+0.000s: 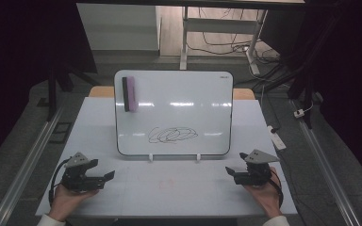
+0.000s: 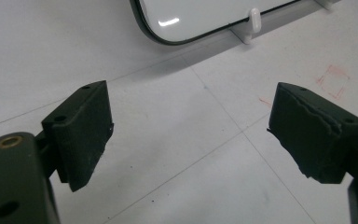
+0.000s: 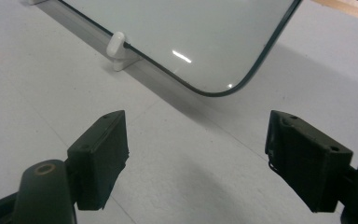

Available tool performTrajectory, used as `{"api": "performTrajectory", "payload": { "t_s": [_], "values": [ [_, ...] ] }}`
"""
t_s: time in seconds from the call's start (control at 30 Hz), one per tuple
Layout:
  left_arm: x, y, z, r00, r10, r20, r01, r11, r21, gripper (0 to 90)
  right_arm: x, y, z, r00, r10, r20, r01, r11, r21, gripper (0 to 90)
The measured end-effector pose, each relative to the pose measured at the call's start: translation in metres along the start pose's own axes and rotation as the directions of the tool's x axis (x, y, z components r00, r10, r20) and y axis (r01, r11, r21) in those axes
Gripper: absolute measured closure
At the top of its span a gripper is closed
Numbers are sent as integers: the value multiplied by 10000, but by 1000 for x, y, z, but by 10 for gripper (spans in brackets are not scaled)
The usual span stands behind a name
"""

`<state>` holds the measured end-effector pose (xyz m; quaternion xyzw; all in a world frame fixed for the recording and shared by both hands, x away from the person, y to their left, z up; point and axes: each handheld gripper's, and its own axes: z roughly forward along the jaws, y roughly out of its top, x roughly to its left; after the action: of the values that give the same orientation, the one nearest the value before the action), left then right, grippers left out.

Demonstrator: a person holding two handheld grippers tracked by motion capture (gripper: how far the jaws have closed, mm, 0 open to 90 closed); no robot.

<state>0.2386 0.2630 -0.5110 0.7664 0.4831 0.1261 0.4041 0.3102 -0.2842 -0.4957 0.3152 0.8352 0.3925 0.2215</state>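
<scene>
White table (image 1: 179, 188) — scribbled whiteboard (image 1: 173, 113), seemingly an eraser (image 1: 130, 93) stuck on — both grippers' jaws wide, empty.

White whiteboard (image 1: 179, 94) with black scribble (image 1: 172, 135), purple-and-black eraser (image 1: 129, 94), black claws (image 1: 104, 178), white table (image 1: 169, 188)

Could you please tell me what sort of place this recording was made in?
Probably a lab or workshop set up for recording. A white table bears a propped whiteboard with a scribble and an eraser, dark curtains surround it, and cables trail over the floor behind.
</scene>
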Motion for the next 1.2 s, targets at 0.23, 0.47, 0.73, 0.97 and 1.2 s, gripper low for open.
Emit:
{"api": "performTrajectory", "payload": {
  "t_s": [0.23,0.47,0.73,0.97,1.2],
  "values": [
    [0,2,-3,10000,-52,-25,52,9999,103,153,0,0,0,10000,45,8,-45,9999,-115,207],
    [-1,3,-4,9999,-93,-83,94,9999,131,152,0,-2,0,9999,154,72,-154,9999,-72,212],
    [-3,12,-11,9995,-279,141,281,9996,-100,153,-1,-2,1,9997,199,149,-199,9998,-31,215],
    [-9,26,-16,9996,-234,176,238,9994,-242,156,-2,0,-5,9990,358,256,-348,9986,-397,221],
    [-16,49,-17,9996,-115,276,125,9993,-353,161,1,0,-4,9995,288,146,-281,9987,-423,222]
  ]
}}
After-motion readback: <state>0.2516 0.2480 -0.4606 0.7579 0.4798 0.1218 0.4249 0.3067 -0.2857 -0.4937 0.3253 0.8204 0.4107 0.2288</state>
